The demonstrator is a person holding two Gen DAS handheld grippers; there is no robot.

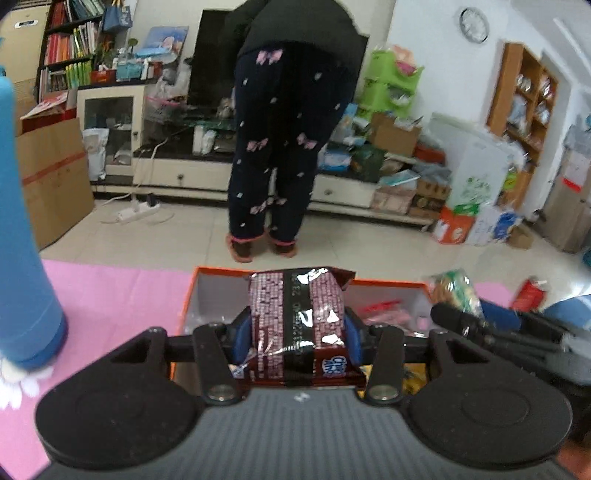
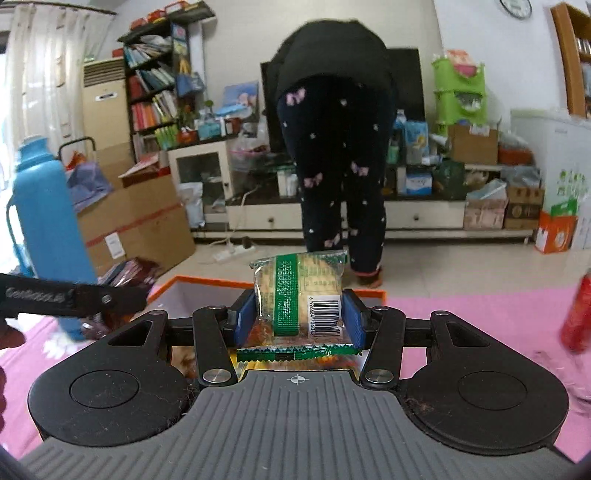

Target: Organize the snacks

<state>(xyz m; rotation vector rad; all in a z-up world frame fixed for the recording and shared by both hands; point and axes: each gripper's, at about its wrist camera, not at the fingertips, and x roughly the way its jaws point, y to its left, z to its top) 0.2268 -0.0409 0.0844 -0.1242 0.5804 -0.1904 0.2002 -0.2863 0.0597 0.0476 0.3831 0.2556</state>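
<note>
Left tool (image 1: 295,332): clenched on a maroon snack packet (image 1: 297,325), blue pads (image 1: 242,338) pressing both sides; packet upright between them, foil seam facing the camera, top edge crumpled.
Right tool (image 2: 300,320): clenched on a green biscuit packet (image 2: 299,295), blue pads (image 2: 352,321) pressed to its sides; barcode at lower right, clear wrap showing pale biscuits (print too blurred to read).
Both packets: held clear above the orange-rimmed box (image 1: 388,283), not resting in it.
Box: open, pale inside walls, sitting on the pink mat (image 1: 118,295); more wrapped snacks inside (red, pink and yellow bits showing past the tool, kinds not readable).
Cross view: right tool and its green packet (image 1: 456,291) visible at the right of the left wrist view, near the box's far corner; left tool's black arm (image 2: 74,297) crossing the left of the right wrist view.
Bench: covered by the pink mat; blue thermos (image 2: 51,206) upright at its left, well apart from the box; red object (image 2: 578,314) at the right edge, blurred.
Beyond the bench: tiled floor, a person (image 2: 332,147) bent forward facing away, dark trousers with pink bows, in front of a low TV cabinet (image 2: 424,216).
Room edge: bookshelf (image 2: 155,85), cardboard cartons, green plastic rack (image 2: 458,92), wall clock (image 1: 474,24).
</note>
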